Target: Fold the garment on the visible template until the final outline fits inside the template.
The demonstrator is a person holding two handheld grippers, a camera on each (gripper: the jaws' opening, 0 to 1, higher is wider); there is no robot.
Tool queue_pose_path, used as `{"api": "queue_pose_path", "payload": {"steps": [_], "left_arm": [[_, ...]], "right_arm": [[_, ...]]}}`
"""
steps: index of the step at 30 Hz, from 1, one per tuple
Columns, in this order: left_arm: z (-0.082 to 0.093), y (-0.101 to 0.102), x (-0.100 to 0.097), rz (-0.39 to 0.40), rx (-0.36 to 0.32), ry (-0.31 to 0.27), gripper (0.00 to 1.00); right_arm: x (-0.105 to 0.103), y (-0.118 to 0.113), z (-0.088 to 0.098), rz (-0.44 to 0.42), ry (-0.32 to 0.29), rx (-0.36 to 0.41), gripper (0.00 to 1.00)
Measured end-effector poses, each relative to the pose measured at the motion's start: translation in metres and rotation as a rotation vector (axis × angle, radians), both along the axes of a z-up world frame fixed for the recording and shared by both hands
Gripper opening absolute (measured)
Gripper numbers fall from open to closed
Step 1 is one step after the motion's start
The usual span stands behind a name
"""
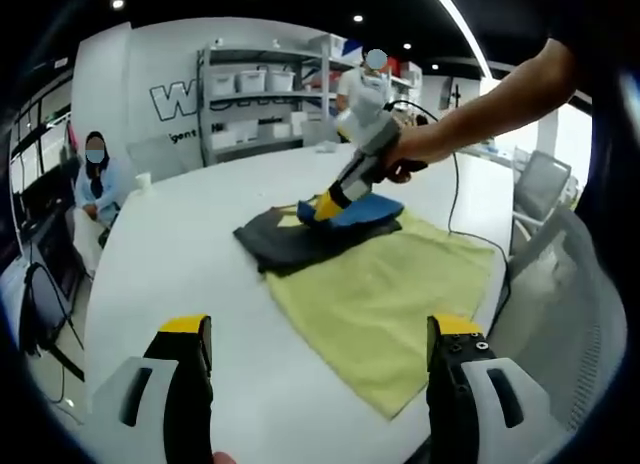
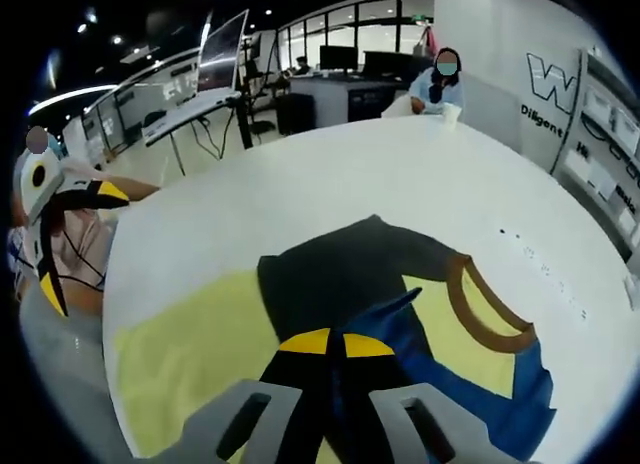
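1. Nearest the lens in the left gripper view: left hand-held gripper [image 1: 318,369], jaws spread wide with nothing between them, hovering above the white tabletop [image 1: 180,274].
2. Just beyond: yellow template [image 1: 385,299] lying flat, with the dark grey and blue garment [image 1: 300,239] bunched across its far edge and partly off onto the tabletop.
3. Right hand-held gripper [image 1: 325,206], gripped by a person's hand [image 1: 405,149], jaws pinched together on a blue fold of the garment, seen close in the right gripper view.
4. Handling, as a judgement: soft, light, limp cloth, likely to sag and slide; best taken at hems or corners, such as near the brown collar [image 2: 490,304].
5. Containers: pale bins on the far shelves [image 1: 255,94], contents too small to tell.
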State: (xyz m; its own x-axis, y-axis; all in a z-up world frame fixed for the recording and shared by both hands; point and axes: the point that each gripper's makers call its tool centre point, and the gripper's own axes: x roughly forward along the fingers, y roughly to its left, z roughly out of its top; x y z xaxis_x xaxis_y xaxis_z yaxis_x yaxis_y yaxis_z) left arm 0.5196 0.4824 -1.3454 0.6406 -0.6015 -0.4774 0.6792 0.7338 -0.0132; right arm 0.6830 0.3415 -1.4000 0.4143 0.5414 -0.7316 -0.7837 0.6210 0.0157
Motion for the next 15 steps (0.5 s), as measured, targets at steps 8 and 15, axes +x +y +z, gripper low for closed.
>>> {"api": "queue_pose_path", "payload": {"steps": [8,15], "left_arm": [[-0.002,-0.001,-0.001,-0.005,0.0,0.006,0.86],[-0.003,0.0,-0.001,-0.005,0.0,0.012,0.86]], "right_arm": [[-0.001,0.002,-0.004,-0.014,0.021,0.015,0.0],[-0.004,0.01,-0.012,-0.014,0.047,0.034,0.0]]}}
